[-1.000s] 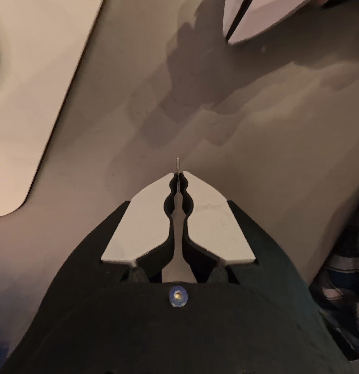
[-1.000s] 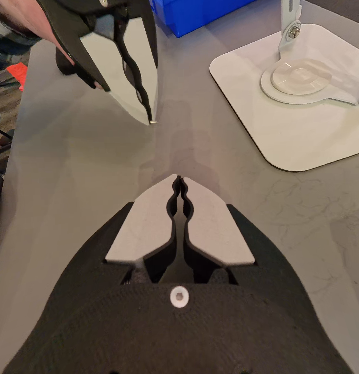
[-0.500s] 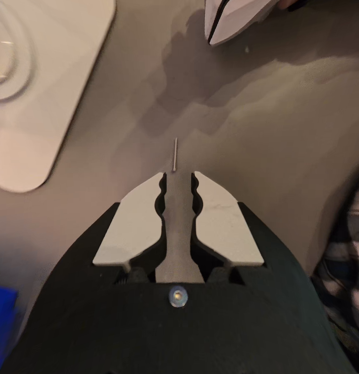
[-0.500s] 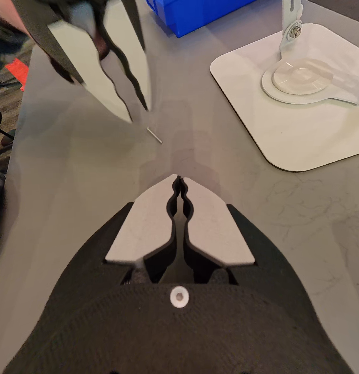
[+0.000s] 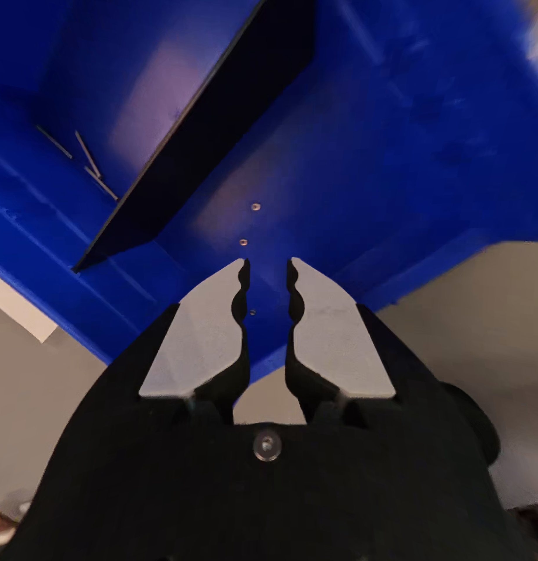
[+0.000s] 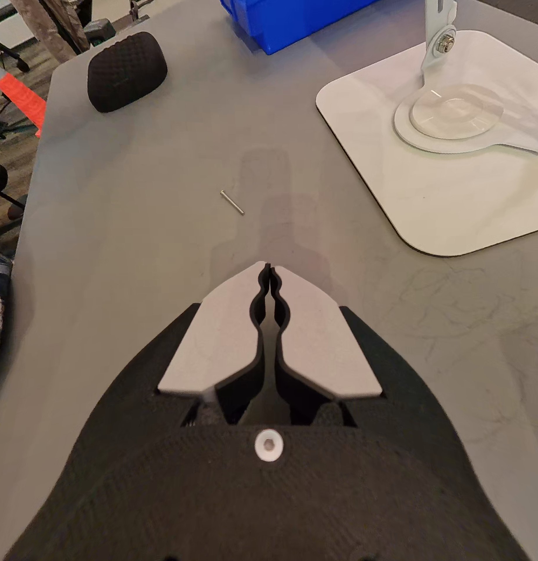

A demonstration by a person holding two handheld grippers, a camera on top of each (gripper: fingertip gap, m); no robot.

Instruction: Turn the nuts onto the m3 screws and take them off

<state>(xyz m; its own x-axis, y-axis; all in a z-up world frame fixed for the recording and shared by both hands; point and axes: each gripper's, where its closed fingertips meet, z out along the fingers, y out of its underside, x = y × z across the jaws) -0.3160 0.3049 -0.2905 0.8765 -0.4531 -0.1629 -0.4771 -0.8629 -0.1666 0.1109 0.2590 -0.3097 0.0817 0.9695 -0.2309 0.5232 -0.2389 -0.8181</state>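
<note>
My left gripper is open and empty, hovering over the right compartment of a blue bin. Three small metal nuts lie on the bin floor there, one between my fingers. A black divider splits the bin; several thin metal pins lie in the left compartment. My right gripper is shut with nothing between its pads, above the grey table. A thin metal pin lies on the table ahead of it, to the left.
A white base plate with a clear disc and a metal bracket stands at the right. The blue bin is at the far edge. A black textured pad lies far left. The table's left edge is close.
My left gripper opened and let go of the thin pin, which now lies on the table. It then moved away to above the blue bin. My right gripper stayed shut and still.
</note>
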